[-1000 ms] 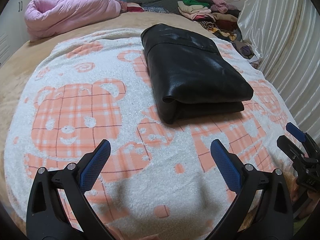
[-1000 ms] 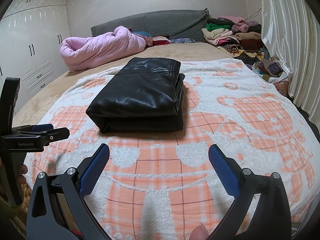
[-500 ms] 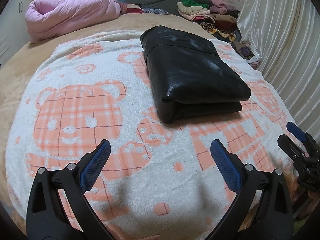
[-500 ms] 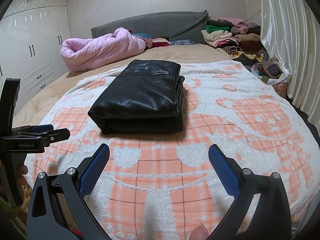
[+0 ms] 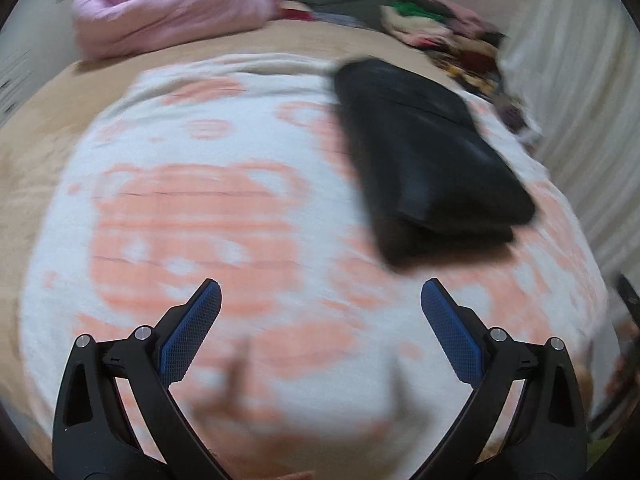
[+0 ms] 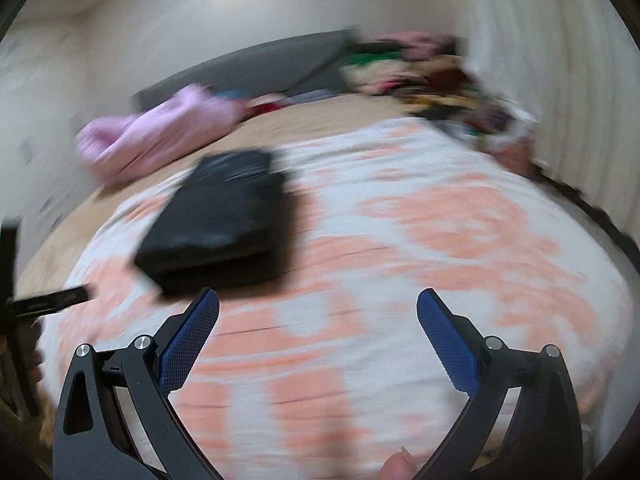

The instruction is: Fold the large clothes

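Lying folded on the bear-print blanket (image 5: 192,240), black garment (image 5: 428,172), left gripper (image 5: 320,300) and right gripper (image 6: 318,304) near, both fingers wide, empty.

Count, both views blurred: 1 folded black garment (image 5: 432,168), 1 white/orange blanket (image 5: 200,216), 1 pink duvet (image 5: 168,12), 1 clothes heap (image 5: 440,32) (items inside can't be counted), 2 grippers: left (image 5: 320,300), right (image 6: 318,306), w/ 2 blue-padded fingers (image 5: 192,332) each.
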A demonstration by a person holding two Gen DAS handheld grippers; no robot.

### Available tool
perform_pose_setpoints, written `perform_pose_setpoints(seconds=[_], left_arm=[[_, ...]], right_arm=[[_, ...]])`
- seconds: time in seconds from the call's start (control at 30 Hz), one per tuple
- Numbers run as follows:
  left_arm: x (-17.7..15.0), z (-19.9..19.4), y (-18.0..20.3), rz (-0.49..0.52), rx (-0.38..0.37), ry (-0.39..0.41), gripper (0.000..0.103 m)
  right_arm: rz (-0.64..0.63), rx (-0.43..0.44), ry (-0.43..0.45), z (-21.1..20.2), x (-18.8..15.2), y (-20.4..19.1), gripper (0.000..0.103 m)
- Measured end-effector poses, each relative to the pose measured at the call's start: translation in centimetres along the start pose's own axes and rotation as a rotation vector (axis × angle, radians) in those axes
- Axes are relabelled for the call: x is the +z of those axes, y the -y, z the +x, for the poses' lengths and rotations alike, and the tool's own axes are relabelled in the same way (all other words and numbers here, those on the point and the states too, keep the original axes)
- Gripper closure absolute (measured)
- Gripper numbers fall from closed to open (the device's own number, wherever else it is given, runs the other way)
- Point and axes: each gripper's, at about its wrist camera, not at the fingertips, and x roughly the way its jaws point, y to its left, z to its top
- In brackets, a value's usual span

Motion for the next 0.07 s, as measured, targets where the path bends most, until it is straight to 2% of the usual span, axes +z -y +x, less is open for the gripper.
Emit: perform_pose_setpoints(seconds=[0.07], left_arm=[[1.9,-0.1,-5.1,-0.050,0.085,0.032,0.009]], right_arm=[[0.109,-0.149,0.016,-0.5,0.4,6.5,0.004]])
